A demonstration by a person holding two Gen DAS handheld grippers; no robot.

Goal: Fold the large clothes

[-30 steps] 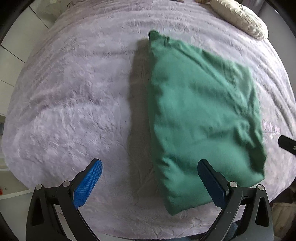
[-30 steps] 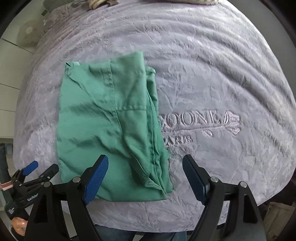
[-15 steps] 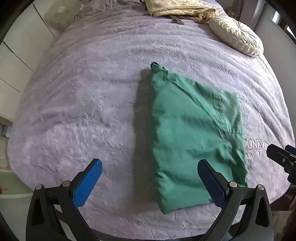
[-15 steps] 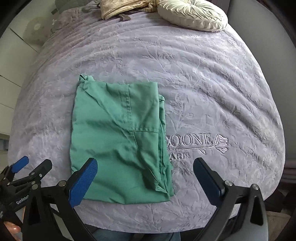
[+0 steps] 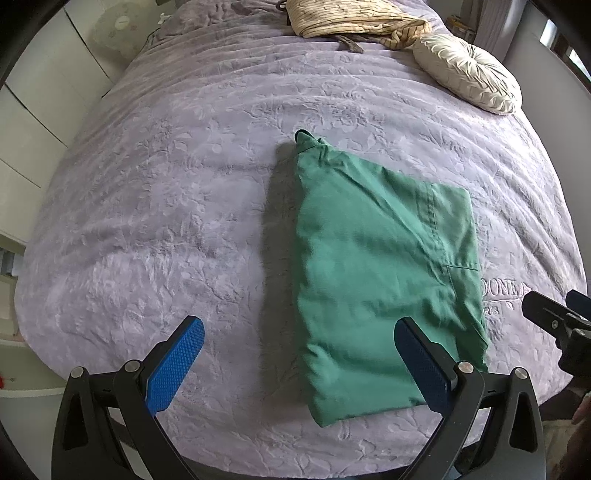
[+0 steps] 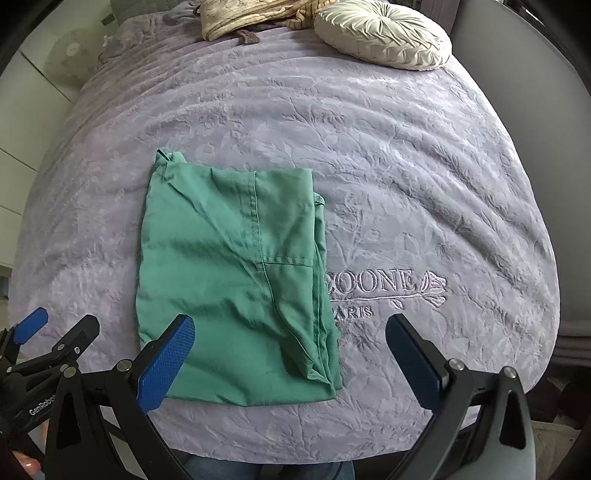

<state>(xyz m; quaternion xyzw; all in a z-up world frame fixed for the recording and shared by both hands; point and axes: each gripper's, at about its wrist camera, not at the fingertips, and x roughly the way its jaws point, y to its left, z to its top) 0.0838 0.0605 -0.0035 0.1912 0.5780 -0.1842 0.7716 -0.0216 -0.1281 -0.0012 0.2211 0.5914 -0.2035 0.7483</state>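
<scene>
A green garment (image 5: 373, 277) (image 6: 236, 280) lies folded into a compact rectangle on the lilac bedspread (image 5: 166, 206) (image 6: 406, 184), near the front edge. My left gripper (image 5: 299, 358) hangs open above its near left corner, nothing between the blue pads (image 5: 177, 362). My right gripper (image 6: 290, 354) is open wide above the garment's near right corner, its fingers (image 6: 166, 362) empty. Each gripper shows at the edge of the other's view: the right gripper (image 5: 557, 321) at the right, the left gripper (image 6: 48, 343) at the lower left.
A cream round cushion (image 5: 469, 70) (image 6: 384, 33) and a striped beige cloth (image 5: 351, 22) (image 6: 251, 14) lie at the head of the bed. White cupboards (image 5: 33, 110) stand to the left. Embroidered lettering (image 6: 380, 284) marks the bedspread right of the garment.
Both grippers have risen away from the garment, so more of the bed shows. The right gripper's jaws have spread wider. The garment lies still.
</scene>
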